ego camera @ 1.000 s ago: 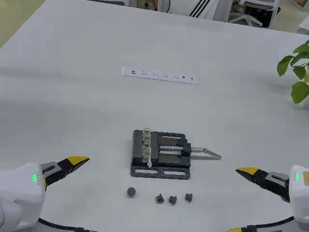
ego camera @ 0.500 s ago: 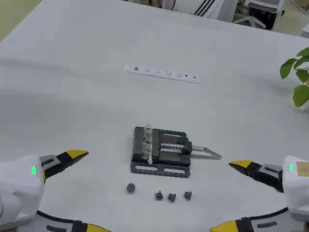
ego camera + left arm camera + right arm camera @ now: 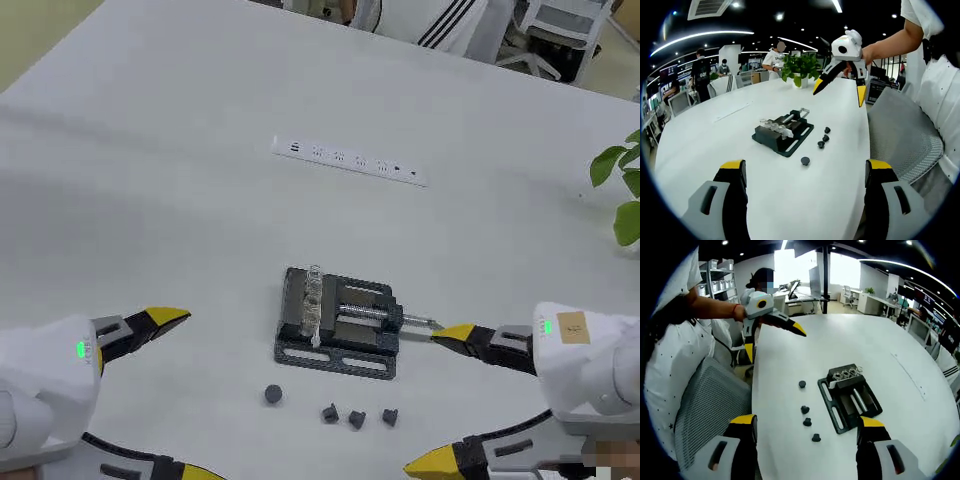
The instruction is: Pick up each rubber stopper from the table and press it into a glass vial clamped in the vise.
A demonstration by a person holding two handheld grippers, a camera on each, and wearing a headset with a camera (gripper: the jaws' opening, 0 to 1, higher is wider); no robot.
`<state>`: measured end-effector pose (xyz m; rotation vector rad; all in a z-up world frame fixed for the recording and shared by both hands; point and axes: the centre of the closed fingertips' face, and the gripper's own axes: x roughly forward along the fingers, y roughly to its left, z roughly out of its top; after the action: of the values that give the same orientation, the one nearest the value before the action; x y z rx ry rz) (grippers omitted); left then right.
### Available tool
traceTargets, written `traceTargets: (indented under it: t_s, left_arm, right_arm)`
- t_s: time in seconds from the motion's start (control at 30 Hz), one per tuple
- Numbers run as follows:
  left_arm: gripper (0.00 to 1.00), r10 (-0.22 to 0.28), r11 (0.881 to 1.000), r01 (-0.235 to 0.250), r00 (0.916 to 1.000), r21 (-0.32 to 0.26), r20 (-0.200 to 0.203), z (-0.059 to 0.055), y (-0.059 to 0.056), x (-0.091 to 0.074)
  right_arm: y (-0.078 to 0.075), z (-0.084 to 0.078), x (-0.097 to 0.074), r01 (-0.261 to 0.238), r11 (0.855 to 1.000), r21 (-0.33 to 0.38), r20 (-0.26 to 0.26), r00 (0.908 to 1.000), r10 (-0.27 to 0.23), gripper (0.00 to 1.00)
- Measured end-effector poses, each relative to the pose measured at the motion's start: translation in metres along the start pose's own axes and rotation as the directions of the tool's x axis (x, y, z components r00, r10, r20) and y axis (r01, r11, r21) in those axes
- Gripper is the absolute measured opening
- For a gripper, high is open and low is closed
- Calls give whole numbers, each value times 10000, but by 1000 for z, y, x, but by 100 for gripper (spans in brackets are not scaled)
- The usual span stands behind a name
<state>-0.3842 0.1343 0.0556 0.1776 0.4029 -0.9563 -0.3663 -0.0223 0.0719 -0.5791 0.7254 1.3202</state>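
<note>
Jaws spread: left gripper, right gripper.

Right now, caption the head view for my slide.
Open yellow-tipped left gripper and right gripper flank a dark metal vise clamping clear glass vials; four dark rubber stoppers lie on the white table.

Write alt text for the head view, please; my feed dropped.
A vise holding a row of glass vials sits on the white table, four loose rubber stoppers in front of it. The left tongs and right tongs hover open on either side, both empty.
</note>
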Motion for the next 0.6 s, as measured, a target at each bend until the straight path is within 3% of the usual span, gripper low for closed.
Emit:
traceTargets:
  t_s: [0.37,0.6]
  left_arm:
    - [99,80,10000,-81,9999,30,83,-1,4,0]
    - [99,81,9999,-82,9999,146,69,-2,11,4]
  right_arm:
    - [5,24,33,-856,9925,-875,-841,9934,782,68]
    - [5,33,58,-1300,9829,-1302,-1437,9834,1110,55]
